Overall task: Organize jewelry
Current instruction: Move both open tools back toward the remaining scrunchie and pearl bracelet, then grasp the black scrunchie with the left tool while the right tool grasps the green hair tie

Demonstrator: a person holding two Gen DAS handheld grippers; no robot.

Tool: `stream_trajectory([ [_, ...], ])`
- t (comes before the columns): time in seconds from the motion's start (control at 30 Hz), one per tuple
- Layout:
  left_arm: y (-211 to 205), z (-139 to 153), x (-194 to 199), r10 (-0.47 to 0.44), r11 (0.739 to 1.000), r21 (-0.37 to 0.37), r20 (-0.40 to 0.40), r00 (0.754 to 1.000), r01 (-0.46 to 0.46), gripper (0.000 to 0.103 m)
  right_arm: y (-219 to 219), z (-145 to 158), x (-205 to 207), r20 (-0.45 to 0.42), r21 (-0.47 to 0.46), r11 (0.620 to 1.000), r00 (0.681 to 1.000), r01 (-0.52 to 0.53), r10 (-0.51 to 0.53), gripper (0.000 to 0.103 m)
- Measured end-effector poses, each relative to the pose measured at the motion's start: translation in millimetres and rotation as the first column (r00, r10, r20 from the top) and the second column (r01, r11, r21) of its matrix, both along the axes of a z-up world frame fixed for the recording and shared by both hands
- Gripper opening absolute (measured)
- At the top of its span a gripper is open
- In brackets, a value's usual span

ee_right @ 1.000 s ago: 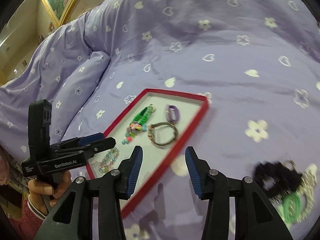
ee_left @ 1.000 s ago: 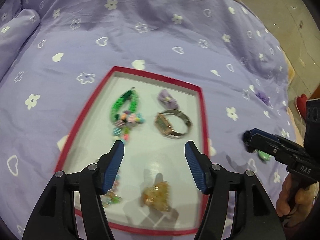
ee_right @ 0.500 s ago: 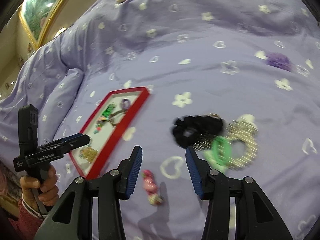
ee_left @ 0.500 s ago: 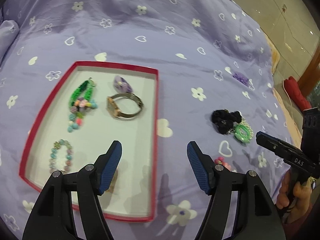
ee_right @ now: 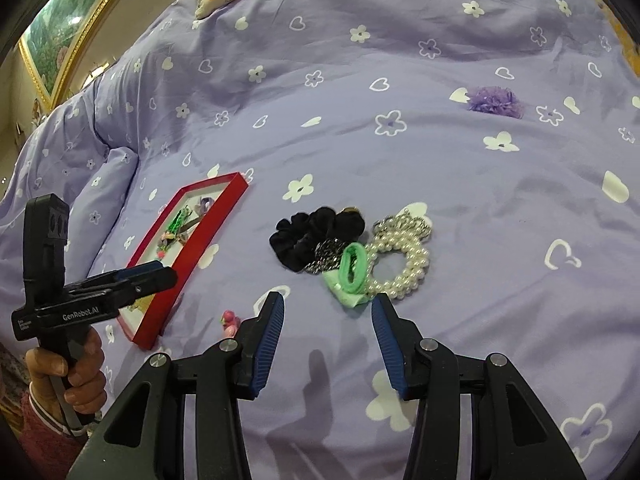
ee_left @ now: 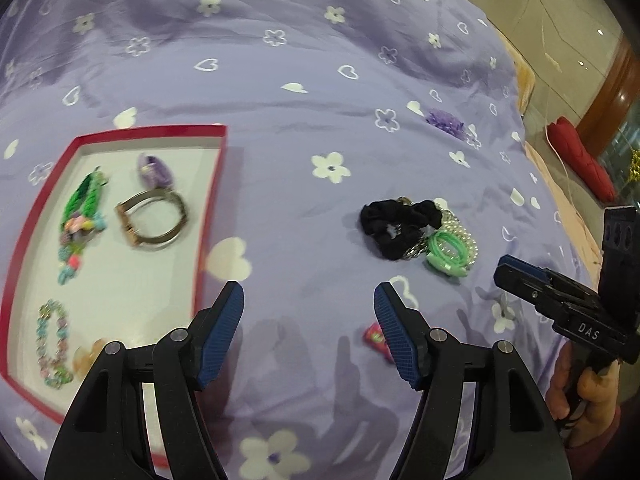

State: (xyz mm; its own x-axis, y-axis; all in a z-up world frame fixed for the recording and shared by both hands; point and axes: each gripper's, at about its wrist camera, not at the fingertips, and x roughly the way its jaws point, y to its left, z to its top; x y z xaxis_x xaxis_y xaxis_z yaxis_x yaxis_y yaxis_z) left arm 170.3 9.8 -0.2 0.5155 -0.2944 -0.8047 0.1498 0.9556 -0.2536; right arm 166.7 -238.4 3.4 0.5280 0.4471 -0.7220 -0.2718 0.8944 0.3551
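A red-rimmed tray (ee_left: 208, 216) (ee_right: 200, 236) lies on the purple bedspread and holds a watch (ee_left: 154, 220), a green beaded piece (ee_left: 82, 208), a purple flower (ee_left: 154, 168) and a bead bracelet (ee_left: 52, 344). A loose pile lies right of it: black scrunchie (ee_left: 394, 222) (ee_right: 312, 236), green band (ee_left: 448, 254) (ee_right: 352, 268), pearl bracelet (ee_right: 404, 264). A small pink item (ee_right: 230, 320) (ee_left: 374, 338) lies near the front. My left gripper (ee_left: 308, 308) is open and empty between tray and pile. My right gripper (ee_right: 328, 320) is open and empty just in front of the green band.
A purple flower clip (ee_right: 496, 102) (ee_left: 444, 120) lies farther back on the bedspread. A bedspread fold (ee_right: 104, 176) rises left of the tray. The bed edge, the floor and a red object (ee_left: 580, 160) are at the right.
Both grippers have swung right, away from the tray, toward the loose pile. The pile has come nearer in the right wrist view. Both stayed open.
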Motion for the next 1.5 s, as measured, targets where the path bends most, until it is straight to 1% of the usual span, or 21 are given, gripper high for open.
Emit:
stream_trajectory([
  [0.2,-18,-2,24,-0.041,0.999,0.011,-0.008,0.999,0.041,0.067,0,-7,17,-0.01,-0.023,1.0,1.0,0.007,-0.008,0.046],
  [0.37,-31,-8,45,-0.073,0.997,0.02,-0.02,0.997,0.073,0.067,3,-14,26,-0.026,-0.034,0.999,1.0,-0.005,0.004,0.034],
  [0.43,-39,-12,54,-0.091,0.995,0.034,-0.021,0.996,0.092,0.067,4,-17,30,-0.03,-0.041,0.999,1.0,-0.007,0.006,0.032],
  [0.53,-47,-18,67,-0.108,0.993,0.049,-0.026,0.994,0.109,0.067,6,-21,35,-0.04,-0.049,0.999,0.999,-0.018,0.016,0.032],
  [0.63,-56,-26,77,-0.138,0.989,0.047,-0.041,0.99,0.139,0.067,7,-27,39,-0.053,-0.053,0.998,0.998,-0.029,0.026,0.032],
  [0.7,-63,-32,81,-0.157,0.985,0.058,-0.053,0.986,0.16,0.067,8,-32,41,-0.06,-0.057,0.998,0.998,-0.032,0.029,0.029],
  [0.73,-67,-37,83,-0.165,0.983,0.064,-0.063,0.984,0.169,0.067,8,-33,42,-0.065,-0.057,0.998,0.997,-0.033,0.029,0.025],
  [0.77,-70,-41,85,-0.174,0.982,0.067,-0.072,0.982,0.179,0.062,8,-36,42,-0.072,-0.054,0.998,0.997,-0.032,0.028,0.021],
  [0.8,-73,-44,86,-0.182,0.98,0.069,-0.077,0.98,0.188,0.058,7,-37,43,-0.076,-0.05,0.998,0.997,-0.032,0.028,0.019],
  [0.87,-78,-47,87,-0.197,0.977,0.074,-0.076,0.978,0.202,0.038,6,-37,42,-0.075,-0.05,0.998,0.997,-0.031,0.027,0.009],
  [0.9,-80,-47,86,-0.204,0.975,0.075,-0.07,0.976,0.209,0.03,5,-37,42,-0.076,-0.049,0.998,0.997,-0.031,0.027,0.008],
  [0.93,-81,-47,85,-0.22,0.972,0.065,-0.067,0.973,0.225,0.014,4,-37,42,-0.076,-0.042,0.999,0.997,-0.032,0.028,0.008],
  [0.97,-82,-46,84,-0.231,0.971,0.051,-0.069,0.97,0.235,0.011,3,-36,41,-0.075,-0.037,0.999,0.997,-0.031,0.029,0.007],
  [1.03,-83,-42,80,-0.236,0.97,0.047,-0.055,0.97,0.239,0.009,2,-34,39,-0.069,-0.025,0.999,0.997,-0.033,0.031,0.006],
  [1.17,-75,-31,68,-0.23,0.973,0.024,-0.024,0.973,0.231,0.009,0,-25,33,-0.043,-0.002,1.0,0.999,-0.025,0.024,0.006],
  [1.33,-53,-15,49,-0.184,0.983,-0.016,0.014,0.983,0.184,0.008,-2,-13,26,-0.016,0.02,1.0,1.0,-0.022,0.022,0.006],
  [1.5,-30,-6,34,-0.125,0.991,-0.043,0.035,0.992,0.126,0.008,2,-6,19,-0.005,0.034,0.999,1.0,-0.028,0.028,0.006],
])
